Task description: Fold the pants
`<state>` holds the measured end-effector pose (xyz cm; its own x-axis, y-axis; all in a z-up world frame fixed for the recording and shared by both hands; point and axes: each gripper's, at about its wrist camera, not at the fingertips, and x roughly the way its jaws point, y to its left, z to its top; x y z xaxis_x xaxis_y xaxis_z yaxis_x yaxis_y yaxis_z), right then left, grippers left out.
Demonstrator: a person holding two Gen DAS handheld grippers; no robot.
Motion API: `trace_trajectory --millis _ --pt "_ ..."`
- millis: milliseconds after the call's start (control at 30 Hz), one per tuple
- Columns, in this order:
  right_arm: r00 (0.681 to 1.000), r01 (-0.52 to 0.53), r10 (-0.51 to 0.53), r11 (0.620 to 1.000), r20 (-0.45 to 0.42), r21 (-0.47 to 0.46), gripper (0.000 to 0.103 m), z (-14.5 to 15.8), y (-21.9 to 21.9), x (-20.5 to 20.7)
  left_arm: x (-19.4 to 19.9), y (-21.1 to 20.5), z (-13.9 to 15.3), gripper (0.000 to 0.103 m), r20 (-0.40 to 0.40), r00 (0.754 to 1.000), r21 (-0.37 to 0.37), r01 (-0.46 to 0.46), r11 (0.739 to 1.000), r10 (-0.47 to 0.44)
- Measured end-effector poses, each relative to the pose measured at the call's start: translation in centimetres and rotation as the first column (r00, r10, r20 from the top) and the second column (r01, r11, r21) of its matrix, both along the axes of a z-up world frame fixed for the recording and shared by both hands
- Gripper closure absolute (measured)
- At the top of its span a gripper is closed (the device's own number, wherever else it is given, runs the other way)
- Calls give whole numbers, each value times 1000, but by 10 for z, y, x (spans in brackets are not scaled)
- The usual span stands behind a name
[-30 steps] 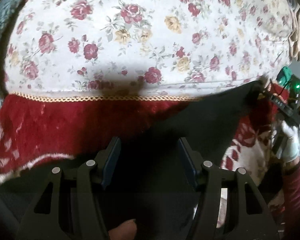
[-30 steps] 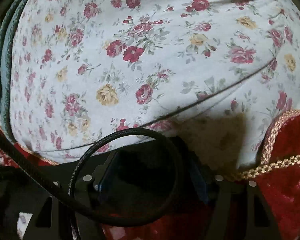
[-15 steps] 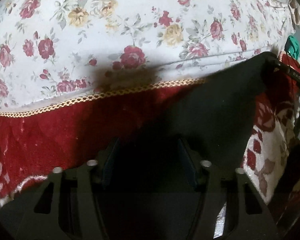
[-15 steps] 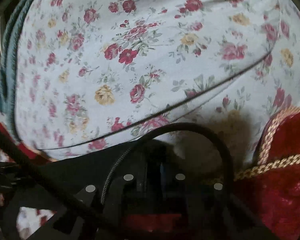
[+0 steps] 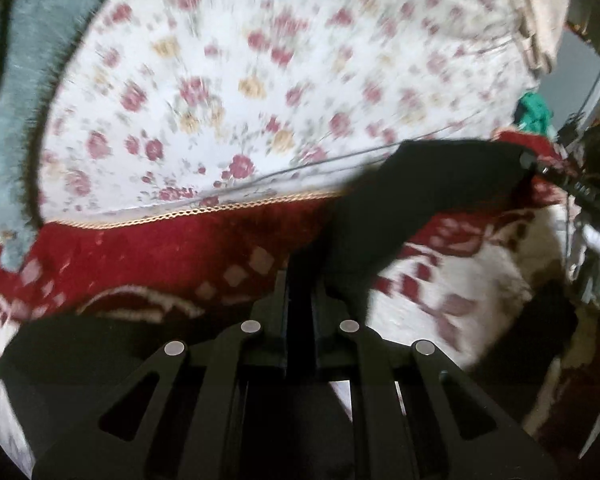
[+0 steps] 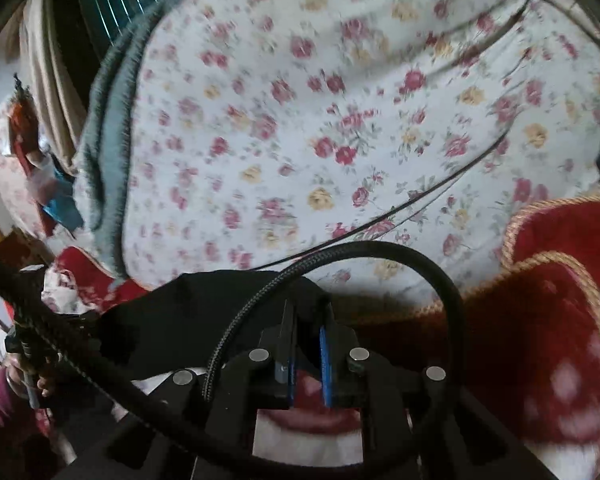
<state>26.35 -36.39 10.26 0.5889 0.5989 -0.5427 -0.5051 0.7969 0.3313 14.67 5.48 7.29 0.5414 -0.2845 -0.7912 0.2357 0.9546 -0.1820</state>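
Already I had the left gripper [image 5: 300, 280] and right gripper [image 6: 306, 320] each clamped on an edge of the black fabric pants [image 5: 412, 200], stretched between them above the red patterned blanket [image 5: 140, 248], ready for folding

The black fabric pants [image 5: 412, 200] hang stretched in a taut band. They are lifted above the red patterned blanket [image 5: 148, 248].
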Motion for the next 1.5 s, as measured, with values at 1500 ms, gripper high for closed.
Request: trace_trajectory --millis 1500 --pt "995 75 -82 992 -64 -105 95 -30 -77 -192 -180 -29 -22 96 56 983 -111 -166 980 173"
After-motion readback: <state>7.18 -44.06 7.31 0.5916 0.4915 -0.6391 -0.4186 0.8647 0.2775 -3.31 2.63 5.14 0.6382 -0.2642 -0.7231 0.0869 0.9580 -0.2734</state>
